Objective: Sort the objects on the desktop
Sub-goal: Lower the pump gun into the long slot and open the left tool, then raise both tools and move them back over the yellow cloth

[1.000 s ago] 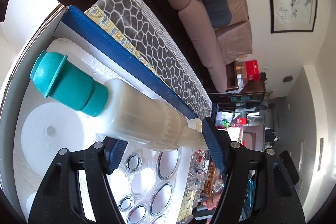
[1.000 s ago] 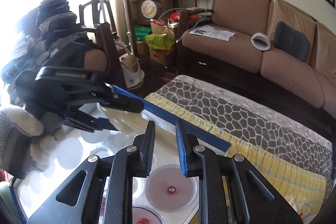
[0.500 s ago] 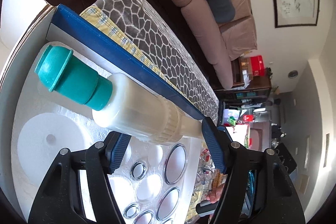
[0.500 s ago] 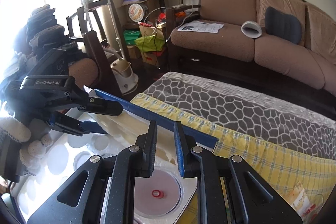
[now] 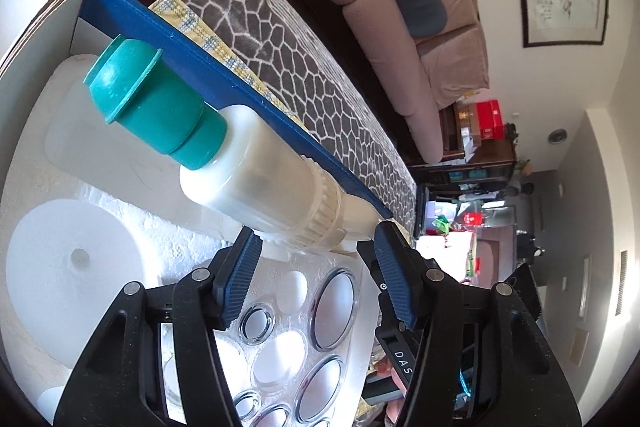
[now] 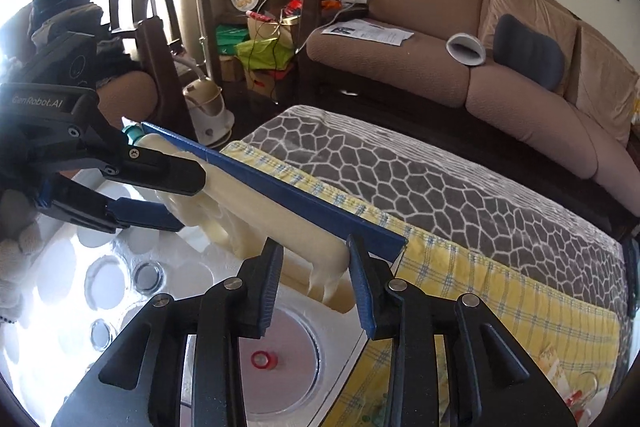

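A white plastic bottle (image 5: 260, 179) with a teal cap (image 5: 152, 103) lies over the white foam tray (image 5: 72, 267), along the tray's blue edge (image 5: 224, 83). My left gripper (image 5: 312, 251) grips the bottle's ribbed base end between its blue pads. In the right wrist view the left gripper (image 6: 176, 195) shows at left, holding the pale bottle (image 6: 192, 187). My right gripper (image 6: 314, 279) hangs open over the tray's near corner, holding nothing.
The foam tray has round wells with several clear dishes (image 5: 332, 307); one dish (image 6: 276, 359) holds a small red ring (image 6: 264, 360). A yellow checked cloth (image 6: 480, 299) and grey patterned blanket (image 6: 440, 179) lie beside the tray. A brown sofa (image 6: 440, 47) stands behind.
My left gripper has carried the bottle toward the tray's blue edge, and its jaws have closed in on the base. My right gripper has opened wider and drawn back toward the tray's corner.
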Tool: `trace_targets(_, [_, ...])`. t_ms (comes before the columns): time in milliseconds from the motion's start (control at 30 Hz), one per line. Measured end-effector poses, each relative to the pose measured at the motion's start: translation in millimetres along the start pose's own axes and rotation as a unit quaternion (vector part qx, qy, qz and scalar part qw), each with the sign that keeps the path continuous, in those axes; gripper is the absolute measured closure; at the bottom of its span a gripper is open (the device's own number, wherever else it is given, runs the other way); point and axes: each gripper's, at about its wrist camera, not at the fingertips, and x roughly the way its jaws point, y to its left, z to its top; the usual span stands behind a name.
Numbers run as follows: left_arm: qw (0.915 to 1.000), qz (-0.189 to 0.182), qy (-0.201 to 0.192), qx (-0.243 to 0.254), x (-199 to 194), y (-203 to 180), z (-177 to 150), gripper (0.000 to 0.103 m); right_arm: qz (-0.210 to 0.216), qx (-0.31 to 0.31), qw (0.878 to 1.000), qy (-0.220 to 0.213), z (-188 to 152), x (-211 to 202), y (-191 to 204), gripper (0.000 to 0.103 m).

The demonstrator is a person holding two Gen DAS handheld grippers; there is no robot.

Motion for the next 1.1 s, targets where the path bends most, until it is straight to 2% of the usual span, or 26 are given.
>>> trace_targets(100, [0.9999,0.004,0.009,-0.005,-1.5,-0.7,1.6,0.047,-0.013,-0.024,1.000,0.013,1.9,-0.3,4.1,0.077])
trace_targets(167, [0.9997,0.006,0.015,-0.016,-13.2,-2.0,1.6,0.046,0.006,-0.015,1.000,0.024,4.4,-2.7,2.4,0.077])
trace_targets(267, [0.9994,0.005,-0.015,0.032,-50.2,-19.8,-0.1,0.045,0.006,-0.034,0.999,0.014,4.0,-14.2,5.6,0.077])
trace_targets(367, [0.9967,0.004,-0.042,0.069,-84.1,-40.5,-0.3,0.045,0.011,-0.040,0.999,0.023,4.7,-15.4,9.0,0.077])
trace_targets(433, [0.9948,0.021,-0.054,0.083,-91.9,-47.1,4.2,0.045,0.001,-0.044,0.999,0.010,9.0,-20.1,13.1,0.077])
trace_targets(500, [0.9944,0.039,-0.056,0.081,-88.4,-45.1,9.6,0.045,0.004,-0.032,0.999,-0.009,15.8,-25.9,16.4,0.074])
trace_targets(600, [0.9950,0.048,-0.035,0.080,-68.1,-38.4,10.8,0.045,0.011,-0.033,0.999,-0.034,26.5,-33.8,25.9,0.074])
trace_targets(733, [0.9957,0.055,-0.017,0.073,-39.3,-30.4,10.2,0.045,-0.001,-0.064,0.998,-0.002,32.5,-17.8,33.6,0.074])
trace_targets(767, [0.9957,0.049,-0.017,0.076,-34.5,-29.8,10.1,0.047,-0.001,-0.064,0.998,0.011,31.2,-11.4,31.6,0.075])
trace_targets(867, [0.9949,0.054,-0.017,0.083,-27.8,-34.7,9.7,0.047,0.023,-0.041,0.999,0.014,22.8,-6.9,20.1,0.079])
trace_targets(933, [0.9945,0.055,-0.002,0.089,-20.5,-38.9,8.5,0.047,0.023,-0.041,0.998,0.042,11.8,2.4,16.8,0.086])
trace_targets(1000, [0.9918,0.077,0.005,0.102,-11.8,-41.7,4.4,0.048,0.024,-0.046,0.998,0.029,-0.6,2.8,16.3,0.089])
trace_targets(1067, [0.9914,0.076,-0.004,0.106,-9.2,-39.6,2.8,0.048,0.014,-0.052,0.998,0.024,-3.0,1.9,19.2,0.089])
trace_targets(1100, [0.9919,0.075,-0.008,0.103,-9.6,-37.8,3.7,0.052,0.012,-0.053,0.998,0.026,-2.7,2.3,19.7,0.089])
